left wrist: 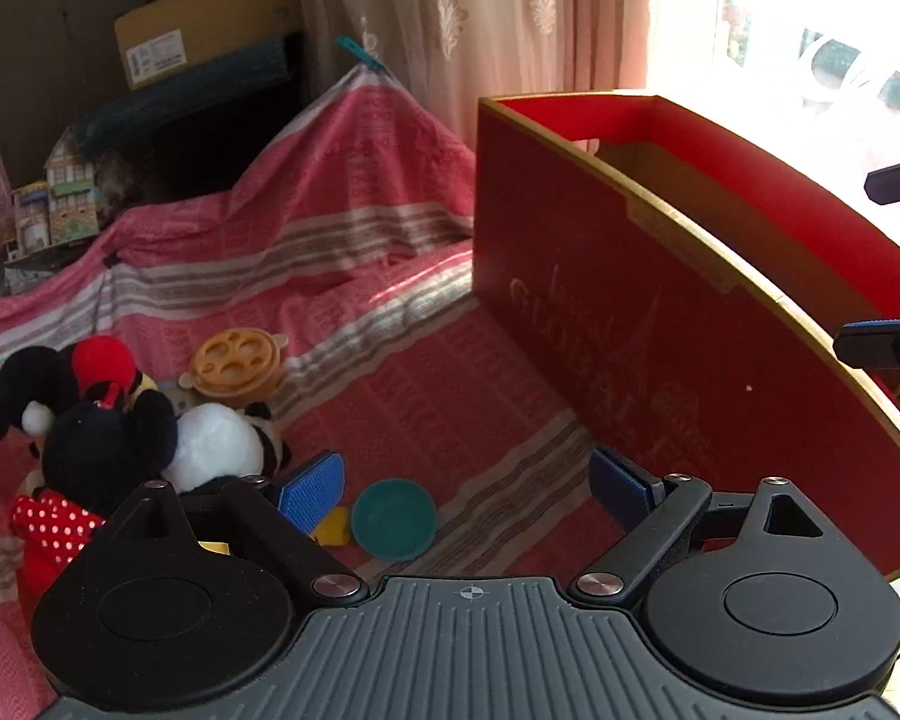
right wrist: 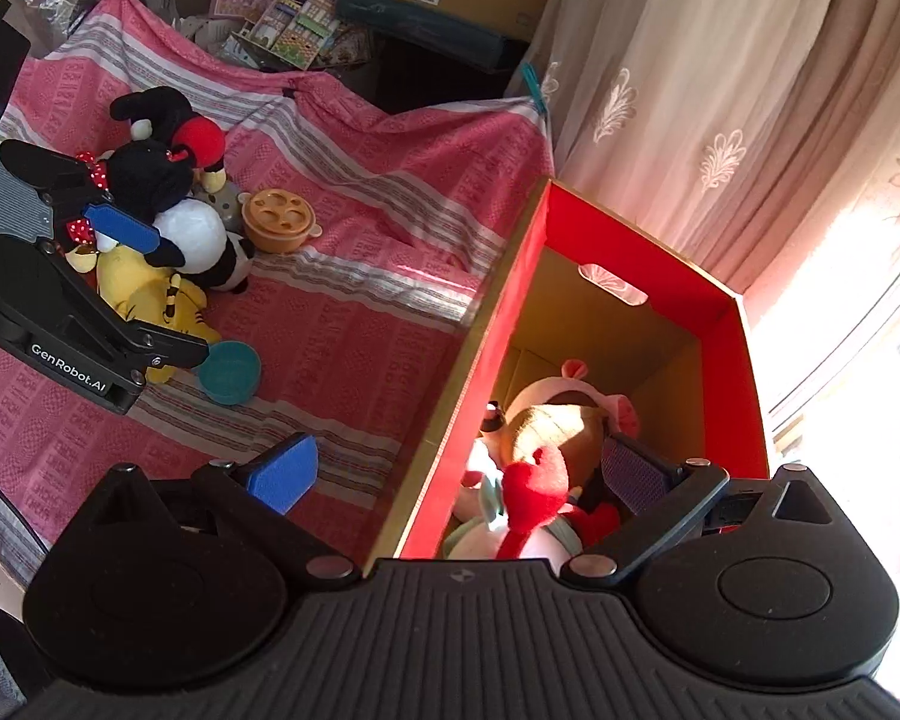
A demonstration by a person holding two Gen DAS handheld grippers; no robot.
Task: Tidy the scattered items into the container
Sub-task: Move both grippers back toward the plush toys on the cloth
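Note:
A red cardboard box (right wrist: 630,252) stands on the pink striped cloth (right wrist: 360,276); several plush toys (right wrist: 546,450) lie inside it. My right gripper (right wrist: 459,474) hangs open astride the box's near wall, with nothing between its pads. To the left, a pile of plush toys (left wrist: 102,438) lies on the cloth, among them a black mouse doll (right wrist: 150,174) and a yellow one (right wrist: 144,294). An orange toy pot (left wrist: 240,366) and a teal bowl (left wrist: 395,517) lie beside them. My left gripper (left wrist: 468,489) is open above the bowl, gripping nothing.
The box's outer wall (left wrist: 630,330) rises close on the left gripper's right. Curtains (right wrist: 690,90) and a bright window lie behind the box. A cardboard carton (left wrist: 204,24) and small paper houses (right wrist: 294,30) sit past the cloth's far edge.

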